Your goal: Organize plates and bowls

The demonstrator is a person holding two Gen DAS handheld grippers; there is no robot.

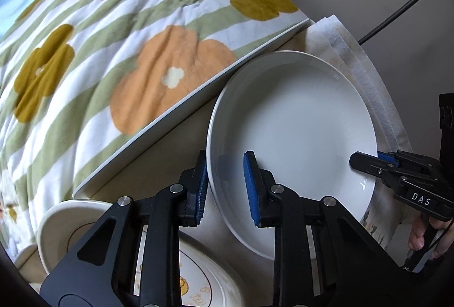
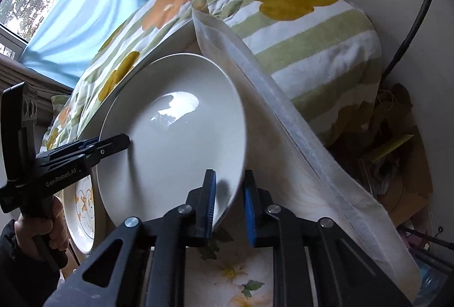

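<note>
A plain white plate [image 1: 298, 114] [image 2: 176, 136] lies on the table between both grippers. My left gripper [image 1: 225, 190] is shut on its near-left rim, one blue pad outside the rim and one inside. In the right wrist view the left gripper [image 2: 113, 143] reaches in from the left. My right gripper [image 2: 229, 204] is shut on the opposite rim, which passes between its pads; in the left wrist view the right gripper [image 1: 366, 162] shows at the plate's right edge. A cream bowl [image 1: 56, 219] and a patterned plate [image 1: 198, 278] [image 2: 82, 210] sit beside the left gripper.
A folded white cloth [image 1: 354, 60] [image 2: 283, 136] lies under and beside the plate. A flowered, striped blanket [image 1: 113, 51] [image 2: 298, 23] bulges close behind, edged by a white board [image 1: 198, 97]. A dark cable [image 1: 403, 9] runs down the wall. A hand [image 1: 420, 239] holds the right gripper's handle.
</note>
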